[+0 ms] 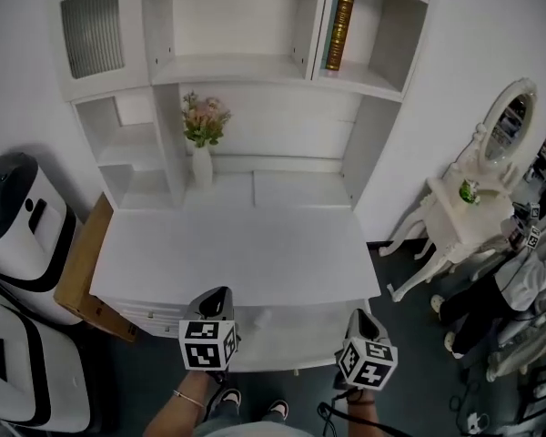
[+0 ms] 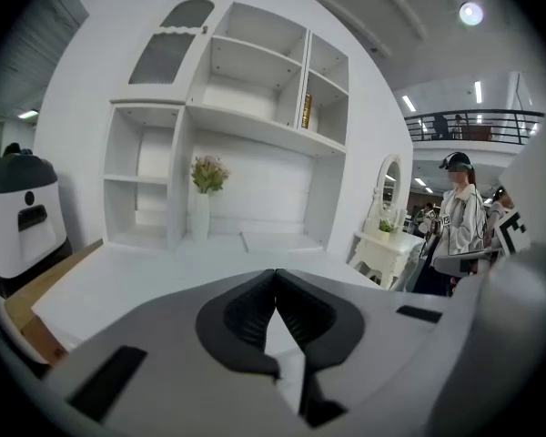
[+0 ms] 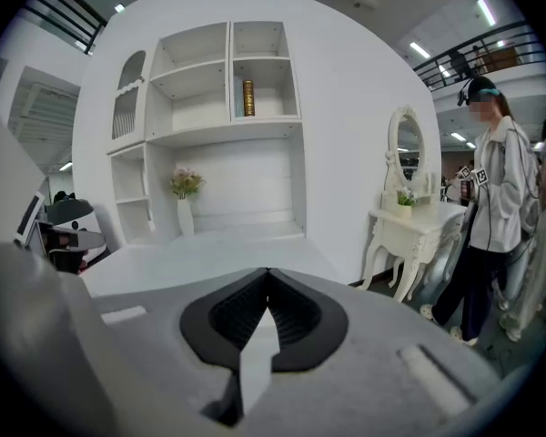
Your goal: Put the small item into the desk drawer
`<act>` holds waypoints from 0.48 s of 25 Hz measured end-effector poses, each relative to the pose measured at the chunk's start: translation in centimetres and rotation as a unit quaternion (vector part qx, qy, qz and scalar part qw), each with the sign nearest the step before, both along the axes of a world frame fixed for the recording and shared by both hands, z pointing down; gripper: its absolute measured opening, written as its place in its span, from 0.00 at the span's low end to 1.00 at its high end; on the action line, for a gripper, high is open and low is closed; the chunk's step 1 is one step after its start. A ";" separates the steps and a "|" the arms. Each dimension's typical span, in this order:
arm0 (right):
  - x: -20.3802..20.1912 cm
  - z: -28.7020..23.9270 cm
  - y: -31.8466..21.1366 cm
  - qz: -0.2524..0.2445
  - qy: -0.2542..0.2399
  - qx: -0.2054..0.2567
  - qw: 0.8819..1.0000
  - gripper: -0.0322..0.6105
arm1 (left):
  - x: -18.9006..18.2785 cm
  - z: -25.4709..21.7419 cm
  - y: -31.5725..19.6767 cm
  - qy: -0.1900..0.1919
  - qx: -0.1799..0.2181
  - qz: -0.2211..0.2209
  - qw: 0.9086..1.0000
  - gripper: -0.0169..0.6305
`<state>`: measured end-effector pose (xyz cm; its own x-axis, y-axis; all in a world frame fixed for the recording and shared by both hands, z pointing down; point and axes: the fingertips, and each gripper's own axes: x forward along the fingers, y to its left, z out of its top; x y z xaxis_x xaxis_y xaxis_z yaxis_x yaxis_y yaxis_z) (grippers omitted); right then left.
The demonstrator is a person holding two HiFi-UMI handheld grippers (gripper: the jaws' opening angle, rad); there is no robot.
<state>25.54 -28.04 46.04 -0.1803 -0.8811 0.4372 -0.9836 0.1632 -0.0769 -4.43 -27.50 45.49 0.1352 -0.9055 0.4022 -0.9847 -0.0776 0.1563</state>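
Observation:
A white desk (image 1: 227,253) with a hutch fills the head view. Its drawer (image 1: 300,337) stands pulled out below the front edge, between my two grippers. A faint pale shape (image 1: 259,316) lies in the drawer's left part; it is too small to tell what it is. My left gripper (image 1: 220,297) hovers over the drawer's left end, with its jaws closed tip to tip and nothing between them (image 2: 275,273). My right gripper (image 1: 364,320) hangs at the drawer's right end, also shut and empty (image 3: 267,273). Both point toward the hutch over the desk top.
A white vase of flowers (image 1: 203,144) stands at the back of the desk and a gold book (image 1: 340,33) on the upper shelf. White machines (image 1: 18,221) and a wooden board (image 1: 80,276) are on the left. A vanity table (image 1: 464,212) and people (image 3: 496,198) are on the right.

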 end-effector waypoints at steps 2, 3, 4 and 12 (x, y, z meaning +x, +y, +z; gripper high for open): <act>0.4 -1.3 -0.4 -0.001 0.003 0.015 1.000 0.06 | -0.6 -1.9 -0.3 0.000 0.024 -0.007 1.000 0.03; 0.6 -1.8 -0.6 -0.001 0.004 0.021 1.000 0.06 | -0.9 -2.7 -0.5 0.002 0.035 -0.010 0.999 0.03; 0.7 -2.3 -0.8 -0.001 0.004 0.026 1.000 0.06 | -1.2 -3.4 -0.6 0.003 0.045 -0.014 0.999 0.03; 0.9 -4.3 -2.2 0.003 -0.001 0.049 0.999 0.06 | -2.5 -5.3 -1.4 0.012 0.071 -0.037 0.997 0.03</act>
<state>26.43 -30.19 41.79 -0.1753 -0.9208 0.3484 -0.9845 0.1639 -0.0624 -6.93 -28.89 40.21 0.0738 -0.9611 0.2663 -0.9848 -0.0281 0.1717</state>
